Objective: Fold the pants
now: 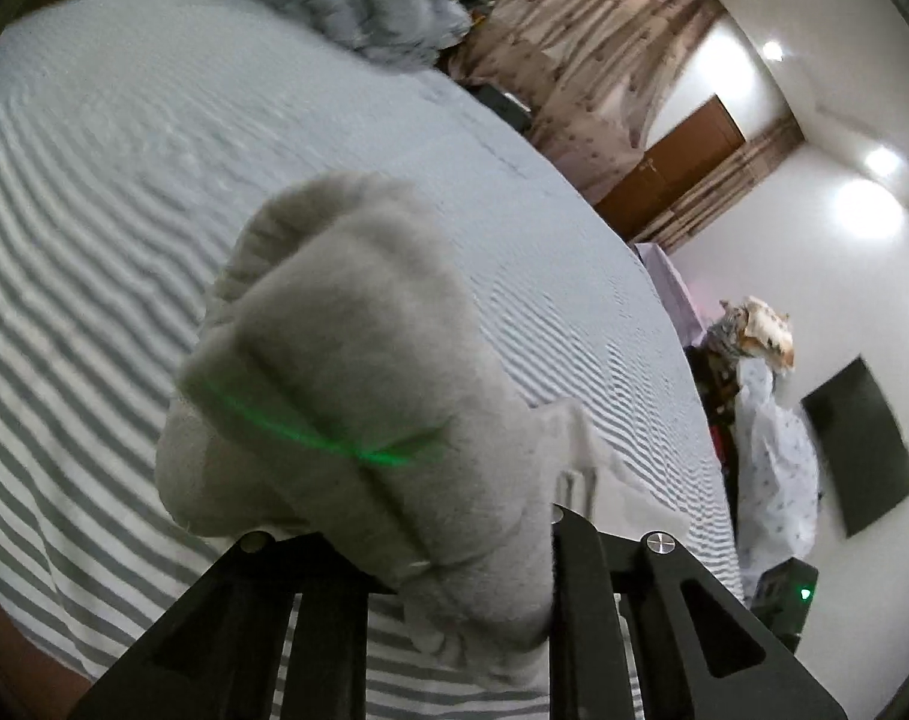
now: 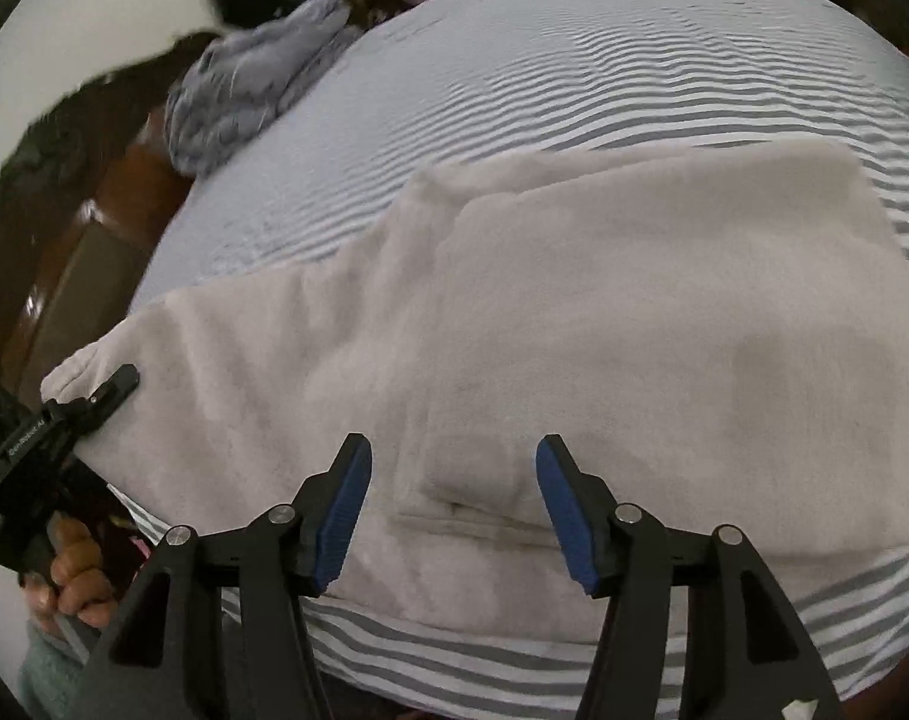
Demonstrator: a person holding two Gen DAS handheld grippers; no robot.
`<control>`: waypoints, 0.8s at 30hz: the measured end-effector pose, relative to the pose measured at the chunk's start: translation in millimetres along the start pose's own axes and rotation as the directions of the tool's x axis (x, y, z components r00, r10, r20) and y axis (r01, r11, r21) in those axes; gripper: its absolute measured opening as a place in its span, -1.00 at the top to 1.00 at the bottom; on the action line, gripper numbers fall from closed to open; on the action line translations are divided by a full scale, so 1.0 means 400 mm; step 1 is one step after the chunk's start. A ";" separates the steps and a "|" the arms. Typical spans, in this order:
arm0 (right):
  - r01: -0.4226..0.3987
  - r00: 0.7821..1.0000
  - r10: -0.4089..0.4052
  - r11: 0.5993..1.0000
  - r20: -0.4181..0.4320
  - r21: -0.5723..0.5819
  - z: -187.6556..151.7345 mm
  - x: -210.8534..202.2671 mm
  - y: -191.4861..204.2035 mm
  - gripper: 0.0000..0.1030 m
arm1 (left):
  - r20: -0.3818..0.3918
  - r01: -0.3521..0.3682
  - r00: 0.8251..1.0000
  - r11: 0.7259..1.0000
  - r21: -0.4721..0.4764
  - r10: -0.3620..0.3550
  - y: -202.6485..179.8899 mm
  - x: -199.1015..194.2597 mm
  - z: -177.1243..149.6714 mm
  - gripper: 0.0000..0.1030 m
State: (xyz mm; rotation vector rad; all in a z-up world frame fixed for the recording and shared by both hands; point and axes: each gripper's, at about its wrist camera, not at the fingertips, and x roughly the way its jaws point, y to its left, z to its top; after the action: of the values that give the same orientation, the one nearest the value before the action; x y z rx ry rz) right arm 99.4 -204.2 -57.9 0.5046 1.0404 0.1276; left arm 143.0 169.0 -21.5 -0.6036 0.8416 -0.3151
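Pale grey pants (image 2: 574, 312) lie flat across the striped bed sheet (image 2: 574, 78), partly doubled over on the right. At the far left my left gripper (image 2: 118, 384) is shut on the pants' end and holds that corner raised off the sheet. In the left wrist view the gripped fabric (image 1: 346, 372) bunches up between the black fingers (image 1: 580, 588) and hides the tips; a green light line crosses it. My right gripper (image 2: 451, 456) hovers just above the pants' near edge, its blue pads (image 2: 343, 516) wide apart with nothing clamped between them.
A crumpled grey-blue blanket (image 2: 244, 78) sits at the bed's far corner. A brown wooden bed frame (image 2: 94, 240) runs along the left. A person's hand (image 2: 73, 570) grips the left tool. Curtains (image 1: 574, 60), a clothes heap (image 1: 772, 450) and a dark wall screen (image 1: 862, 444) stand beyond the bed.
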 end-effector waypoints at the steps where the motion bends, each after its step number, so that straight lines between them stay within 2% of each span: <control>1: -0.001 1.000 0.001 1.000 0.014 0.005 0.002 -0.018 -0.013 -0.08 | 0.010 -0.011 1.000 0.999 0.034 0.010 -0.038 -0.002 -0.001 0.67; 4: -0.001 0.999 0.000 1.000 0.052 0.015 0.004 -0.075 -0.062 -0.08 | 0.026 -0.022 0.999 0.991 0.134 0.019 -0.158 0.000 -0.012 0.68; 8: -0.005 0.996 0.001 0.999 0.089 0.047 0.001 -0.145 -0.131 -0.09 | 0.011 0.002 1.000 0.978 0.209 -0.004 -0.316 0.022 -0.036 0.68; 12: -0.004 0.993 -0.008 0.995 0.120 0.099 -0.008 -0.212 -0.234 -0.09 | -0.019 0.033 0.999 0.949 0.312 -0.029 -0.489 0.071 -0.083 0.68; 16: -0.012 0.988 -0.014 0.986 0.154 0.166 -0.033 -0.266 -0.329 -0.09 | -0.072 0.057 0.997 0.914 0.402 -0.030 -0.643 0.152 -0.173 0.68; 20: -0.016 0.984 -0.025 0.973 0.174 0.229 -0.051 -0.303 -0.420 -0.09 | -0.153 0.065 0.988 0.887 0.458 0.007 -0.745 0.247 -0.283 0.68; 24: -0.021 0.982 -0.031 0.963 0.189 0.268 -0.060 -0.322 -0.477 -0.09 | -0.210 0.011 0.970 0.840 0.543 0.122 -0.779 0.349 -0.405 0.64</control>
State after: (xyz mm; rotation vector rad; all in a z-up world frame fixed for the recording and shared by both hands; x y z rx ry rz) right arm -12.1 -406.8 -52.7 0.7459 0.8736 -0.0680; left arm 98.0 -205.6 2.4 -0.0054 0.9449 -0.5569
